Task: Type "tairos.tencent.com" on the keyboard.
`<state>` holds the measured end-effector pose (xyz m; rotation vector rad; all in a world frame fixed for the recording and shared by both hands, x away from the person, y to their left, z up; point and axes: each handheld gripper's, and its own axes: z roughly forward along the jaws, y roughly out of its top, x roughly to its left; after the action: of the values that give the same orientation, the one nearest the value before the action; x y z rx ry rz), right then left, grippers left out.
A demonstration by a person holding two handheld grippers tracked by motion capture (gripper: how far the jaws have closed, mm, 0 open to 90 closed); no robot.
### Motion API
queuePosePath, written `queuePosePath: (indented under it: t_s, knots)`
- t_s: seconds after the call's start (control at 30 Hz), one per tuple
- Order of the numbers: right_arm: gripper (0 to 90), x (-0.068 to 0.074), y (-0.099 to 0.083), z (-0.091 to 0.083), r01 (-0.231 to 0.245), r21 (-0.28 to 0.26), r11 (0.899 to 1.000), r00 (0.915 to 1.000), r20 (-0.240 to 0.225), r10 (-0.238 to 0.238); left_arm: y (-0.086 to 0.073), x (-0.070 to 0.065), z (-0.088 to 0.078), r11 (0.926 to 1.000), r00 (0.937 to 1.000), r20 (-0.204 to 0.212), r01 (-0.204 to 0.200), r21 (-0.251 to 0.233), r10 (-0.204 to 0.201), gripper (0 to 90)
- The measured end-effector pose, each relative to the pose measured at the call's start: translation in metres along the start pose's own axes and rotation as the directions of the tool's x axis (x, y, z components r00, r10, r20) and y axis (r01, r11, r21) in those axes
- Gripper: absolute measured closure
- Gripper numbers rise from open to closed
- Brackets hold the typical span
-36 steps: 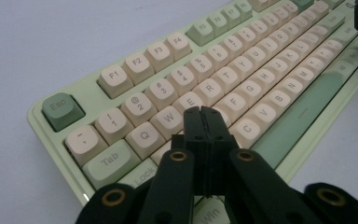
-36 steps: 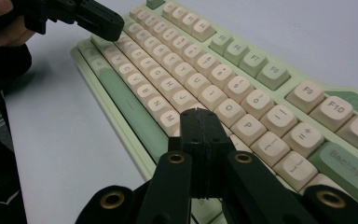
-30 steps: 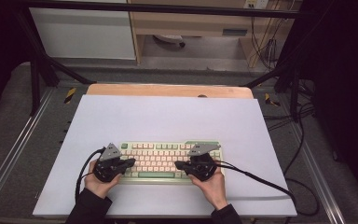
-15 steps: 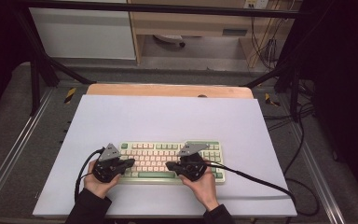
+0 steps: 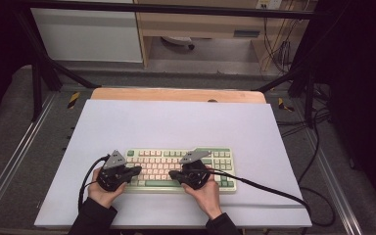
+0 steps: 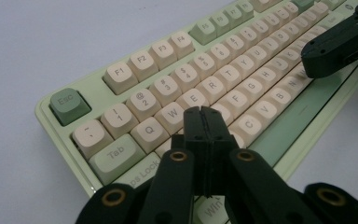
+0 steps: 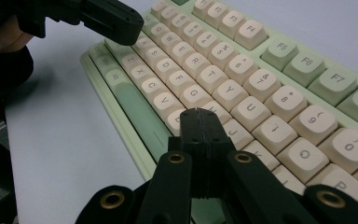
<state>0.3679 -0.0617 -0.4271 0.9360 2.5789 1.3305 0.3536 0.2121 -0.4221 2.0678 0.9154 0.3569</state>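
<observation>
From the high view, my left tongs (image 5: 136, 170) and right tongs (image 5: 172, 174) both hover over the green-and-cream keyboard (image 5: 225, 169), which lies near the front edge of the white surface (image 5: 176, 122).

In the left gripper view, my left tongs (image 6: 203, 112) are pressed fully together, holding nothing, their tip over the A–S keys (image 6: 223, 112).

In the right gripper view, my right tongs (image 7: 199, 113) are likewise closed and empty, poised over the keys around H and N (image 7: 214, 108).

I judge I am typing with the closed tips; next calls for a short, straight press onto one key without clipping its neighbours.
</observation>
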Motion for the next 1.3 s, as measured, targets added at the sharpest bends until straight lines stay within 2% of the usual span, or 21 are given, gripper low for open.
queuePosePath:
  t_s: [0.77,1.07,1.3]
  knots:
    - [90.0,0.001,-0.003,0.009,0.011,0.02,1.0,0.9999,-0.005,-0.011,0.001,0.0,0.0,1.0,1.0,-0.001,-0.002,0.0,0.002,90.0]
    - [90.0,0.0,0.005,-0.011,0.043,-0.008,0.999,0.9989,0.02,-0.043,0.001,-0.001,-0.001,1.0,1.0,0.0,-0.003,-0.005,0.003,90.0]
    - [90.0,-0.006,0.005,-0.027,0.042,-0.017,0.999,0.9981,0.045,-0.041,0.002,-0.001,-0.002,0.9999,1.0,-0.001,-0.006,-0.008,0.006,90.0]
